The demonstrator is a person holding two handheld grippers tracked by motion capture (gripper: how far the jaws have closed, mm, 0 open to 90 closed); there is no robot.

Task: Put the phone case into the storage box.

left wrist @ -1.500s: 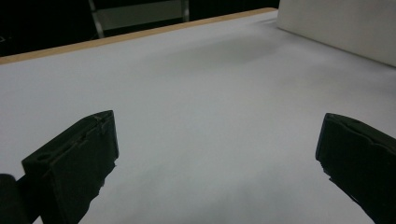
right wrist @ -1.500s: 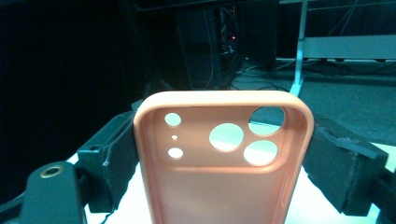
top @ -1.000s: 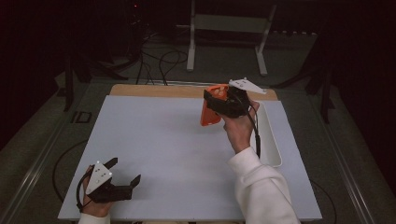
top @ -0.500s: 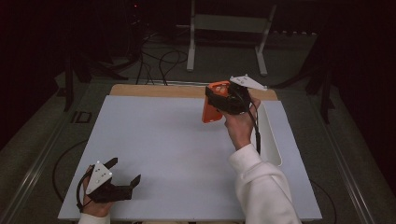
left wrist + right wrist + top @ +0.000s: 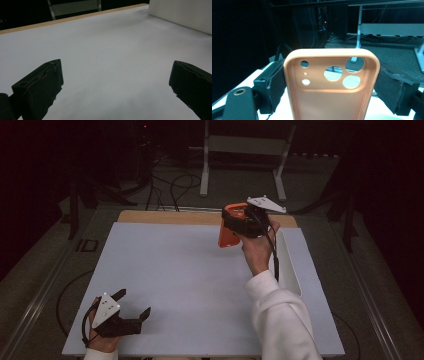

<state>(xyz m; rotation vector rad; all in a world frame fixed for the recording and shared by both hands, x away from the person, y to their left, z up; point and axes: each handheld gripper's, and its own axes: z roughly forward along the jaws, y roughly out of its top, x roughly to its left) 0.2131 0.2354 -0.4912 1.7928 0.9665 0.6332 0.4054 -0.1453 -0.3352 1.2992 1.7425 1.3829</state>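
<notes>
white table (image 5: 190, 285) | right gripper (image 5: 239, 222) far right, raised, clamping orange phone case (image 5: 228, 232) | left gripper (image 5: 131, 312) near left, jaws spread, holding nothing

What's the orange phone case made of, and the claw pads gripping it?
Orange phone case: looks like soft matte silicone or TPU, going by its rounded moulded edges, clean camera cut-outs and lack of gloss. Right claw pads: black, dull, with ragged edges, probably foam or rubber, though the pictures leave that open.
</notes>
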